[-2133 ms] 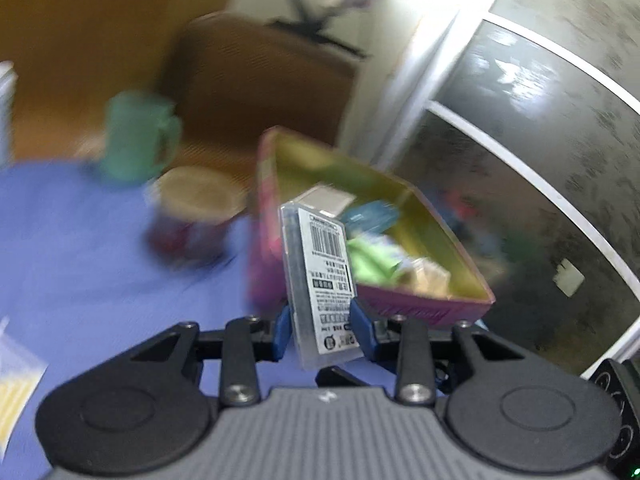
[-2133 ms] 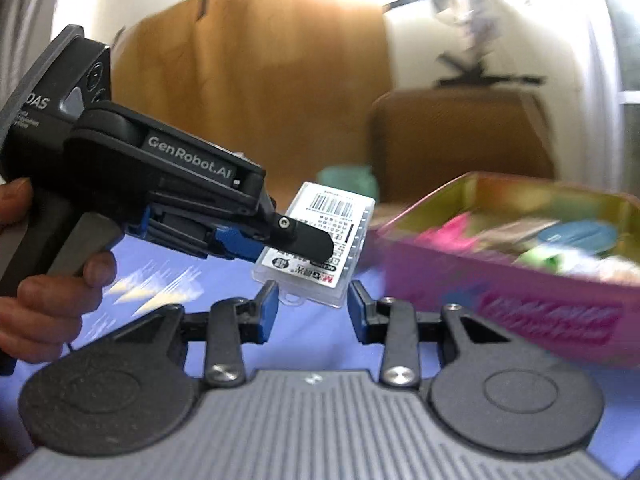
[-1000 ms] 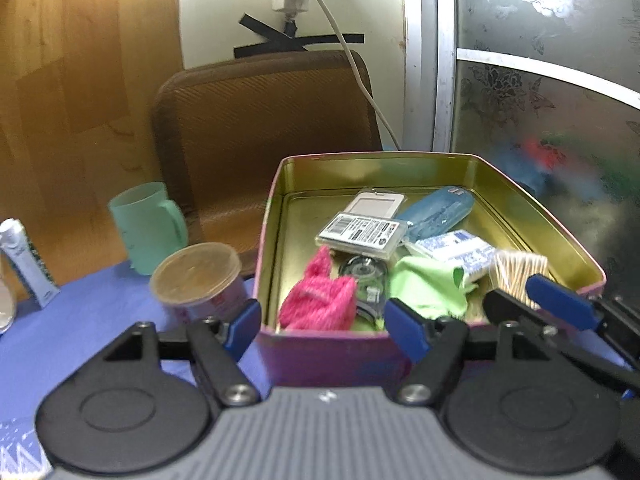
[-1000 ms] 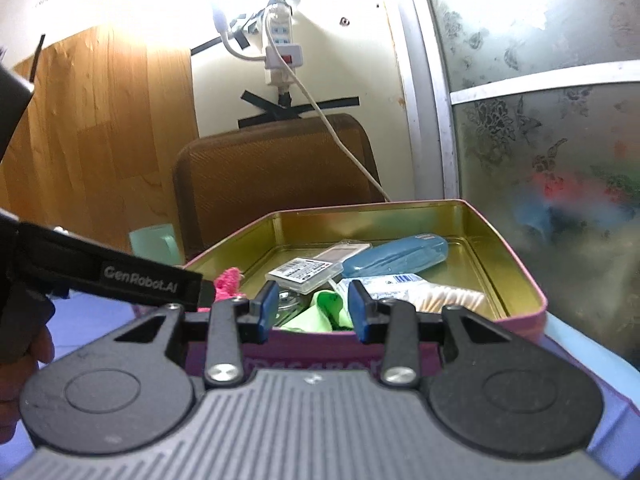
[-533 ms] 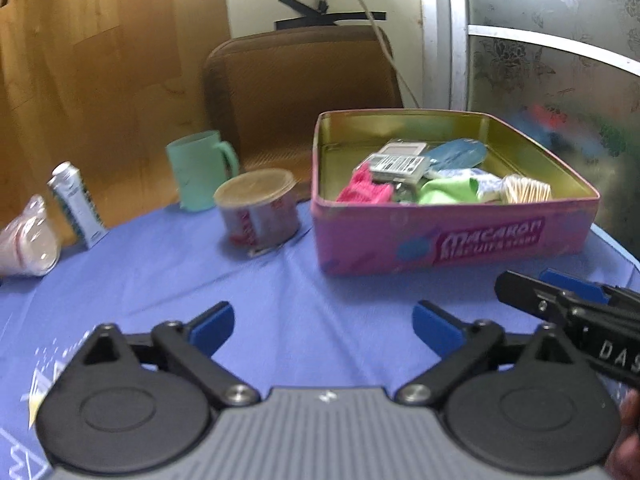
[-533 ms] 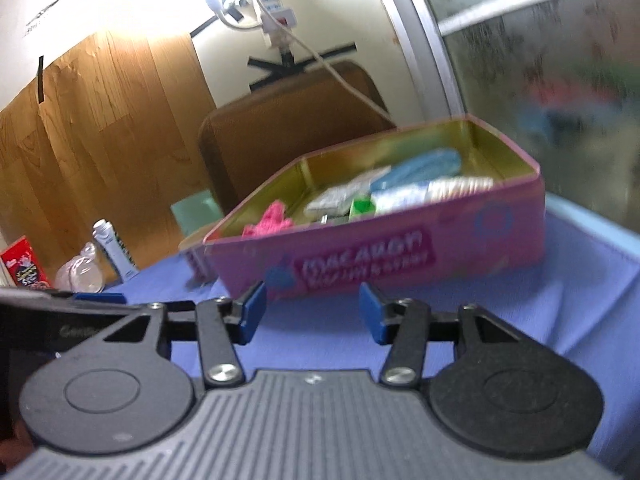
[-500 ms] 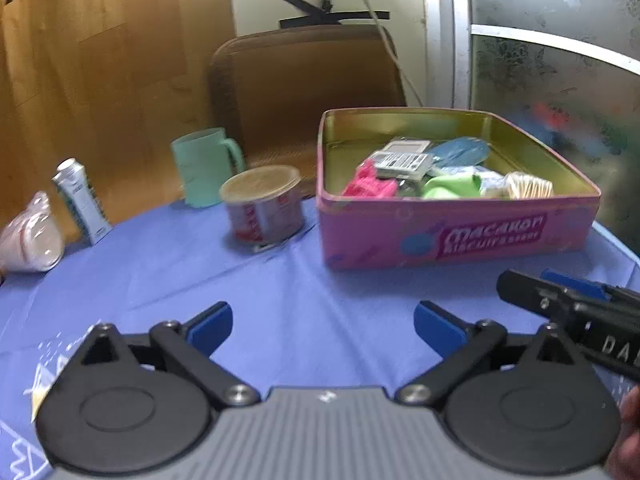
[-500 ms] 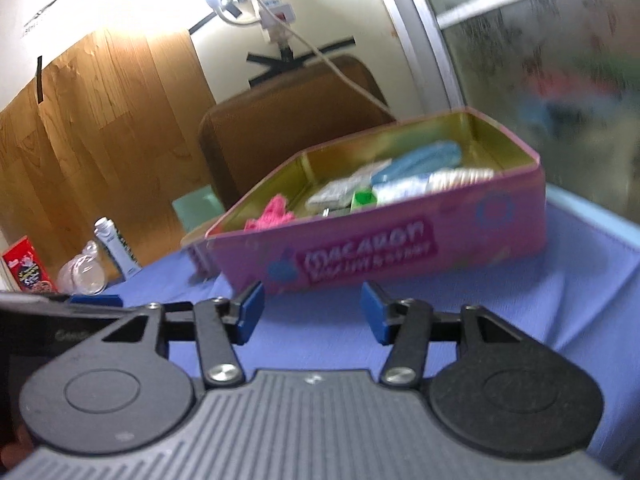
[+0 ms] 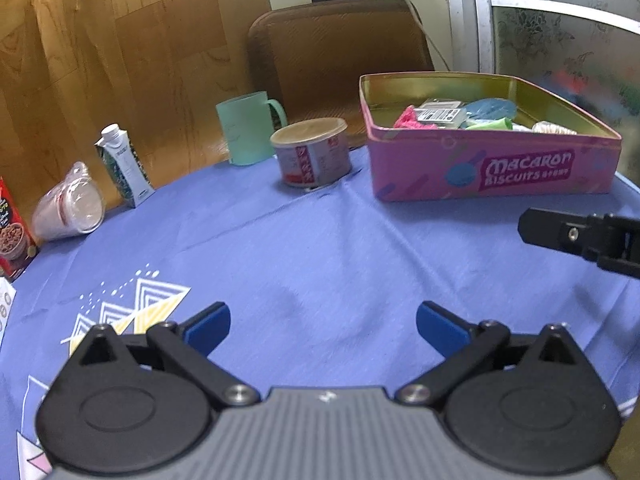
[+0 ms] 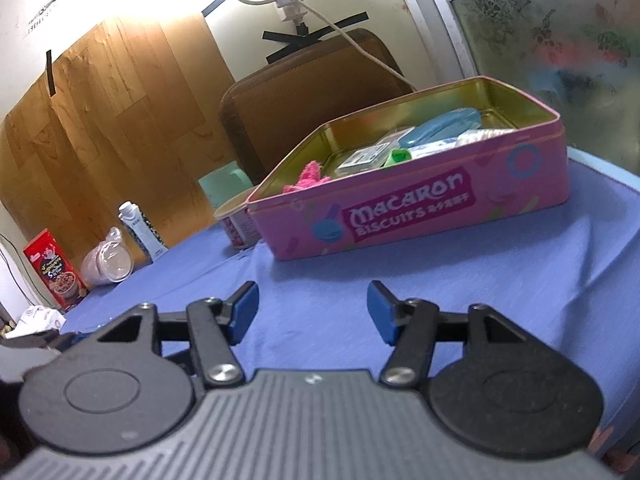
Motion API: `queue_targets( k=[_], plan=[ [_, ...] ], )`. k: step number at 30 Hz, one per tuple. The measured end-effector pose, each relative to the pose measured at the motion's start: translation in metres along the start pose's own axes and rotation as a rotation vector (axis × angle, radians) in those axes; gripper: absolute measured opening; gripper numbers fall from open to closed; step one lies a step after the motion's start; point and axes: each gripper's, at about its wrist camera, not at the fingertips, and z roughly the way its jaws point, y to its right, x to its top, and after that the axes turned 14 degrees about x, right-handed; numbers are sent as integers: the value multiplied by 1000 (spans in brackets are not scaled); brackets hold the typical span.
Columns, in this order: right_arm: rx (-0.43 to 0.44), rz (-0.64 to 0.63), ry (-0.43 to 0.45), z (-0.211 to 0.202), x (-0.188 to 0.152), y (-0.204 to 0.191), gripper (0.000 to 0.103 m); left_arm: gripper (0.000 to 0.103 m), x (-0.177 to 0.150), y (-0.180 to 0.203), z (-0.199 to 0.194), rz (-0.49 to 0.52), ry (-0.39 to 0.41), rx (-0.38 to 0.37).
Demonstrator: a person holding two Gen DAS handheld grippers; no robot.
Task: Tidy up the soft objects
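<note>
A pink "Macaron Biscuits" tin (image 9: 496,176) (image 10: 420,216) stands open at the back right of the blue tablecloth. It holds a pink fluffy cloth (image 9: 408,118) (image 10: 308,178), a clear labelled case (image 9: 438,114), a blue pouch (image 9: 490,108) (image 10: 444,126), a green soft item (image 9: 490,123) (image 10: 398,156) and more. My left gripper (image 9: 322,326) is open and empty, low over the cloth well in front of the tin. My right gripper (image 10: 312,308) is open and empty, also short of the tin; one of its fingers (image 9: 560,232) shows at the right of the left wrist view.
A round can (image 9: 312,152), a green mug (image 9: 248,128), a small carton (image 9: 124,164), a tipped plastic cup (image 9: 70,206) and a red box (image 10: 54,268) line the table's back edge. A brown chair (image 9: 344,52) stands behind. Frosted glass is at right.
The left gripper let the clear case go into the tin and opened wide. Both grippers pulled back from the tin toward the near side of the table.
</note>
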Motion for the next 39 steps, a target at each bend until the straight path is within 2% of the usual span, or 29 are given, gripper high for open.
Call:
queue_targets(
  k=[20,39],
  plan=[
    [-3,5,-11,7,-7,-11,64,103,-14,-9,10,42,-2,61],
    [-27,18,17,4,-10,-17,64,103,-16,-10,8,28,4,52]
  ],
)
